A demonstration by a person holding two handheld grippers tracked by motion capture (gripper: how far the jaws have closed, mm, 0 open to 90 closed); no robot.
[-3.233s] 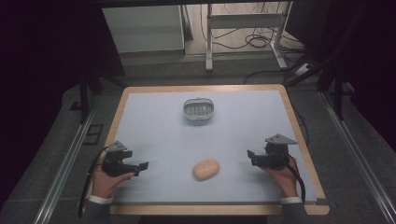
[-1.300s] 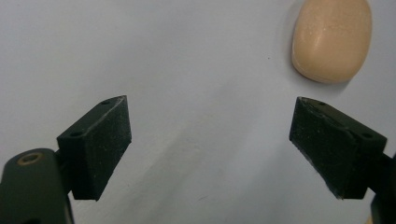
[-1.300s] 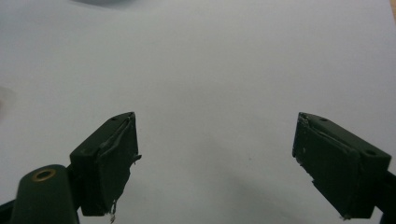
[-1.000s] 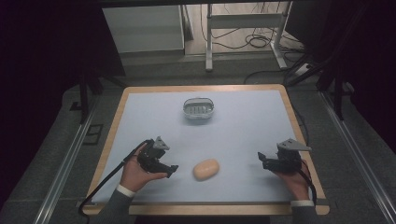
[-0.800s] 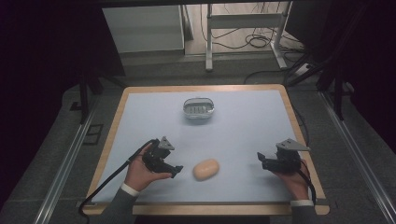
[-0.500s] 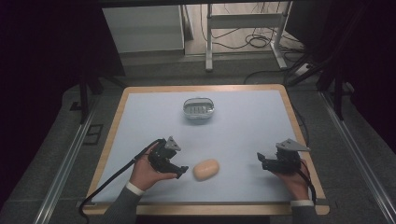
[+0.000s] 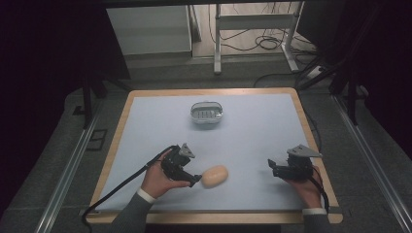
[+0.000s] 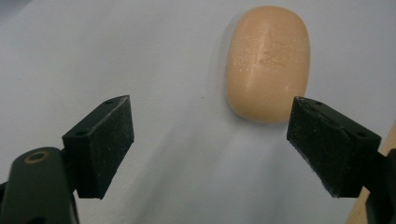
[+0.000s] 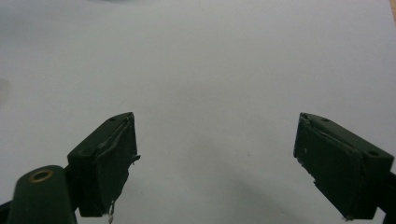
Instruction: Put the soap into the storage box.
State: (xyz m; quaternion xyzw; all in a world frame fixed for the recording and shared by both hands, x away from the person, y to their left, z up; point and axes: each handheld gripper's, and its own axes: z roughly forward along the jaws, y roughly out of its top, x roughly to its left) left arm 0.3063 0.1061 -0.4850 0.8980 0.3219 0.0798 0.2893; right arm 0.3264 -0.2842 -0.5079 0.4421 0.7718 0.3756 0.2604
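Dark floor and black framing surround a wood-edged worktop (image 7: 145, 111) whose pale blue-grey sheet covers nearly its whole top; beyond its far edge stand a white cabinet (image 7: 148, 29) and a pale metal stand (image 7: 252, 22) with loose cables on the floor behind it. On the far middle of the worktop sits a small clear oval dish (image 7: 207, 112) with a ribbed insert, well apart from everything else. Two grey-sleeved forearms come in from the near edge. At the near right, the right hand (image 7: 305, 187) holds the right claw (image 7: 271, 167) low over bare sheet, its grey three-cornered plate on top; in the right gripper view its two black jaws stand wide apart with nothing but plain surface between them (image 9: 215, 154). At the near left, the left hand (image 7: 158, 177) holds the left claw (image 7: 195, 178), a black cable trailing back off the near edge, with its tips just beside the left end of a peach-coloured oval soap bar (image 7: 214, 175). That bar lies flat on the sheet in the near middle of the worktop. In the left gripper view the left claw's jaws (image 8: 210, 140) have just been closing a little yet stand well apart, with the bar (image 8: 267, 63) lying ahead of them, nearer the right-hand jaw, its near end just short of the pads and nothing gripped.
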